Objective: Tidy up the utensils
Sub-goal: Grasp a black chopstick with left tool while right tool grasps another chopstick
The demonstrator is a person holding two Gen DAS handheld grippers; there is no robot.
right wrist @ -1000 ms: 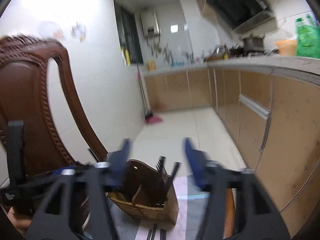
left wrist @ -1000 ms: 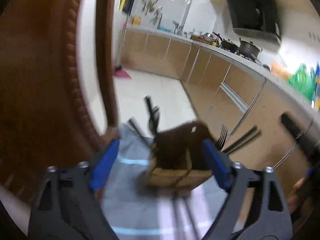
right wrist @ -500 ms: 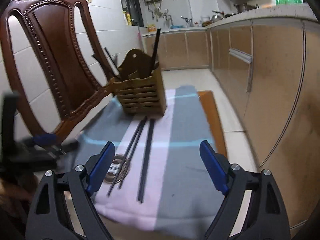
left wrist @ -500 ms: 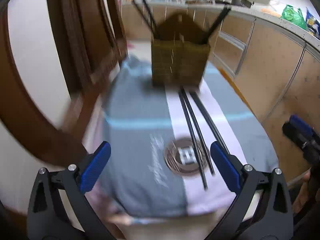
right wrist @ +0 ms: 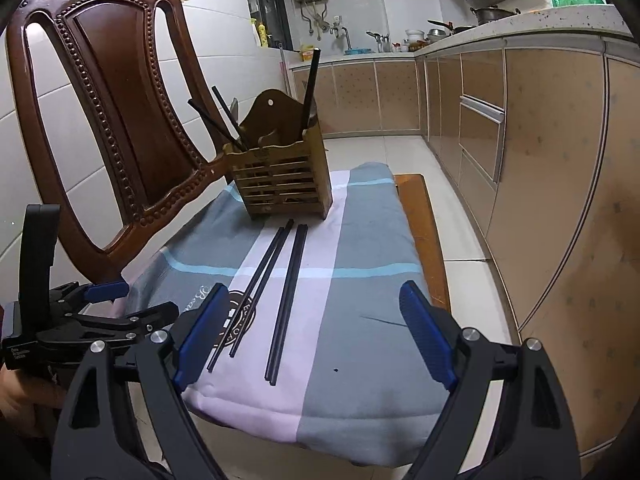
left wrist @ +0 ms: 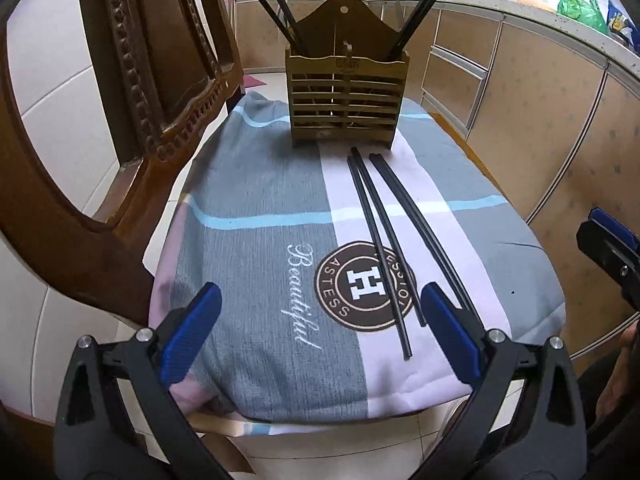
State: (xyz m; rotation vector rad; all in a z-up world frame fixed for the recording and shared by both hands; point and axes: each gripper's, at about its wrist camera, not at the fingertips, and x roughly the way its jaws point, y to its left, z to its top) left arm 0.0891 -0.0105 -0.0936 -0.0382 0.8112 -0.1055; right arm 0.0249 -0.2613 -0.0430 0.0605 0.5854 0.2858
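Black chopsticks (left wrist: 384, 240) loose on cushion cover (left wrist: 256, 184), before wooden utensil holder (left wrist: 347, 96); left gripper (left wrist: 320, 336), right gripper (right wrist: 314, 336) both spread wide, empty.

We see a slatted wooden utensil holder (left wrist: 347, 98) standing at the far end of a grey and pink striped cushion (left wrist: 256, 184). Some thin black chopsticks (left wrist: 394, 236) lie on the cushion just in front of it. More stand inside it. A carved brown wooden chair back (right wrist: 116, 128) is to the left.
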